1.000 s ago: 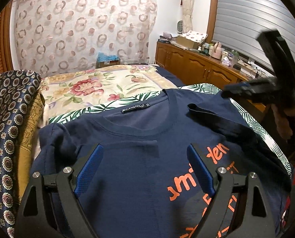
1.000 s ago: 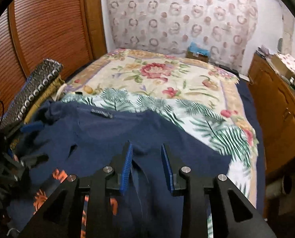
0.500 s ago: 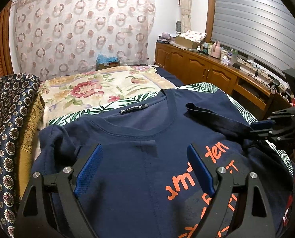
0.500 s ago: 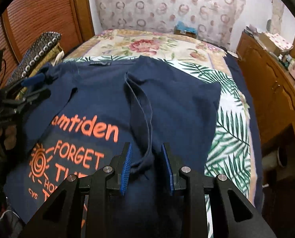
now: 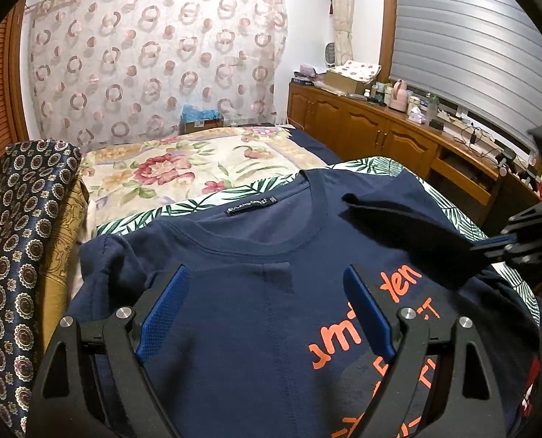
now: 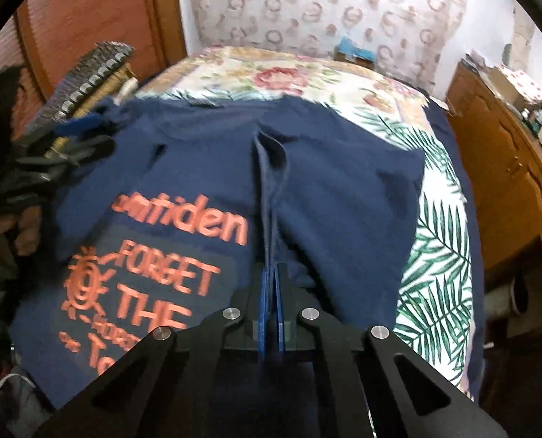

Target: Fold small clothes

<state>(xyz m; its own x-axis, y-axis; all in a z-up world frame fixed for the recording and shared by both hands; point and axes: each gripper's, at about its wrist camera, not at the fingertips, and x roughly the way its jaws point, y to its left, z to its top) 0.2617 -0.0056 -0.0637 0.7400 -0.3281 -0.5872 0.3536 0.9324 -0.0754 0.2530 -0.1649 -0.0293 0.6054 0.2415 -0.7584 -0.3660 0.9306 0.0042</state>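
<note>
A navy T-shirt (image 5: 256, 314) with orange lettering lies face up on the bed, collar toward the far end. My left gripper (image 5: 263, 303) is open and hovers over its chest, holding nothing. My right gripper (image 6: 270, 292) is shut on a raised fold of the shirt's sleeve (image 6: 271, 197), which runs as a ridge away from the pads. In the left wrist view the right gripper (image 5: 490, 246) shows at the right edge, pinching that sleeve (image 5: 398, 219). The left gripper (image 6: 77, 135) shows at the left in the right wrist view.
The shirt lies on a palm-leaf cloth (image 6: 438, 255) over a floral bedspread (image 5: 169, 171). Patterned folded bedding (image 5: 12, 241) stacks on the left. A wooden cabinet (image 5: 376, 135) with clutter runs along the right. A curtain (image 5: 154, 62) hangs behind.
My right gripper's jaws have closed on the sleeve fold; they stood apart around it before. The left gripper has stayed in place and open.
</note>
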